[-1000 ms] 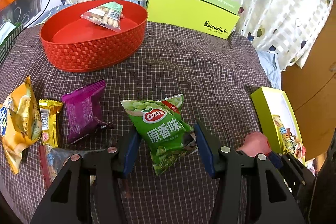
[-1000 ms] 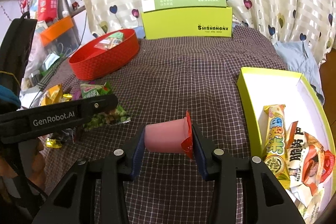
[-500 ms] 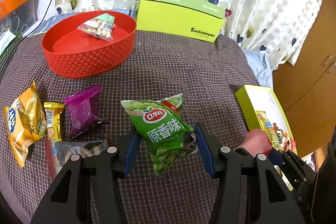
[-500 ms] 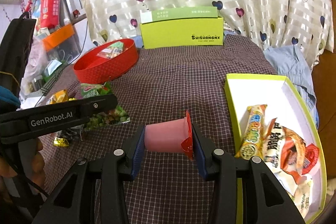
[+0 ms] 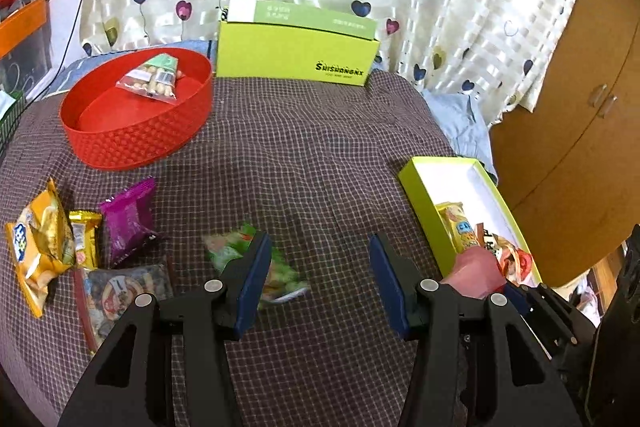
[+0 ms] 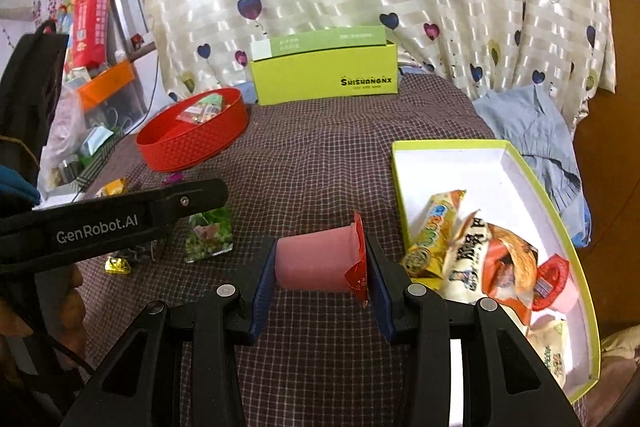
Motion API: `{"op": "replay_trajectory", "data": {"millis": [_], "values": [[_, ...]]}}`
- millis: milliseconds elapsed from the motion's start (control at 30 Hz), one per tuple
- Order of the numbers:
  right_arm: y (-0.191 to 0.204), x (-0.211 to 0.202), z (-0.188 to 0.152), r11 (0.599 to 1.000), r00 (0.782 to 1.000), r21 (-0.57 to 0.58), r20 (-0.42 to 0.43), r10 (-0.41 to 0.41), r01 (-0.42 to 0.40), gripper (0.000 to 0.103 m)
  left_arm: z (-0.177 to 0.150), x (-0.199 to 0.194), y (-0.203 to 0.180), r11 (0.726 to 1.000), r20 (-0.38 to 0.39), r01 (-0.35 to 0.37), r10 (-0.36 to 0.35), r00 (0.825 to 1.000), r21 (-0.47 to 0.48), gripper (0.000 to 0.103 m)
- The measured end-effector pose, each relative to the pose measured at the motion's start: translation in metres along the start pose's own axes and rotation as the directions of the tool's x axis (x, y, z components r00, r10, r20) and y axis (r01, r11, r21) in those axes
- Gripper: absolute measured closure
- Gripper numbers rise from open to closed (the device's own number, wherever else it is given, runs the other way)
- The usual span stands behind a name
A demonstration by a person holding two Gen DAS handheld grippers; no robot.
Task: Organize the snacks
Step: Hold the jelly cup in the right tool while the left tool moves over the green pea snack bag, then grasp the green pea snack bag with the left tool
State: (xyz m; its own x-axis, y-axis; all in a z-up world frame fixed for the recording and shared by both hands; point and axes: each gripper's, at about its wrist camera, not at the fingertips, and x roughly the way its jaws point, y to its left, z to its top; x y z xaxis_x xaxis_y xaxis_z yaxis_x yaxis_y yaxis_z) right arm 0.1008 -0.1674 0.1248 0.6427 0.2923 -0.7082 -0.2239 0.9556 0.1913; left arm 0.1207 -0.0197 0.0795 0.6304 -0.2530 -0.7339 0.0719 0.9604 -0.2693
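Left wrist view: the left gripper (image 5: 316, 277) stands spread with nothing between its pads. The green pea packet (image 5: 276, 269) is blurred, just behind the left pad at about 9 o'clock of the gap, partly hidden by it; whether it touches the checked cloth (image 5: 288, 155) cannot be told. Only this view shows the row of snacks at 9 o'clock: a yellow bag (image 5: 38, 247), a gold bar (image 5: 85, 239), a purple packet (image 5: 128, 223) and a clear packet (image 5: 120, 289). The red basket (image 5: 136, 139) at 10 o'clock holds a peanut bag (image 5: 154, 79).

Right wrist view: the right gripper (image 6: 320, 263) pinches a pink jelly cup (image 6: 316, 261) lying sideways, its red foil lid against the right pad. Here the open green box (image 6: 460, 147) at 3 o'clock shows its full contents of snack bags. The left gripper's arm crosses at 9 o'clock, with the pea packet (image 6: 210, 235) just beyond it.
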Motion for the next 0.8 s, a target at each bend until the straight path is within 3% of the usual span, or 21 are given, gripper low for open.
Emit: {"op": "replay_trajectory", "data": {"millis": [133,400,500,800], "values": [[-0.004,-0.004,-0.003,1.0,1.0,0.011,0.002,-0.006,0.006,0.062,-0.006,0.004,0.004,1.0,-0.018,0.002,-0.002,1.0,-0.019,0.05],[-0.01,-0.005,-0.005,1.0,1.0,0.028,0.005,-0.006,0.006,0.062,-0.02,0.029,0.031,0.993,-0.091,-0.072,0.064,0.994,-0.089,0.05],[-0.012,-0.004,-0.005,0.999,1.0,0.031,0.001,-0.005,0.005,0.062,-0.025,0.041,0.038,0.988,-0.132,-0.106,0.091,0.987,-0.11,0.041],[-0.013,0.001,-0.004,0.999,1.0,0.037,-0.008,0.004,-0.004,0.062,-0.025,0.053,0.053,0.975,-0.135,-0.174,0.156,0.978,-0.138,0.041]]}}
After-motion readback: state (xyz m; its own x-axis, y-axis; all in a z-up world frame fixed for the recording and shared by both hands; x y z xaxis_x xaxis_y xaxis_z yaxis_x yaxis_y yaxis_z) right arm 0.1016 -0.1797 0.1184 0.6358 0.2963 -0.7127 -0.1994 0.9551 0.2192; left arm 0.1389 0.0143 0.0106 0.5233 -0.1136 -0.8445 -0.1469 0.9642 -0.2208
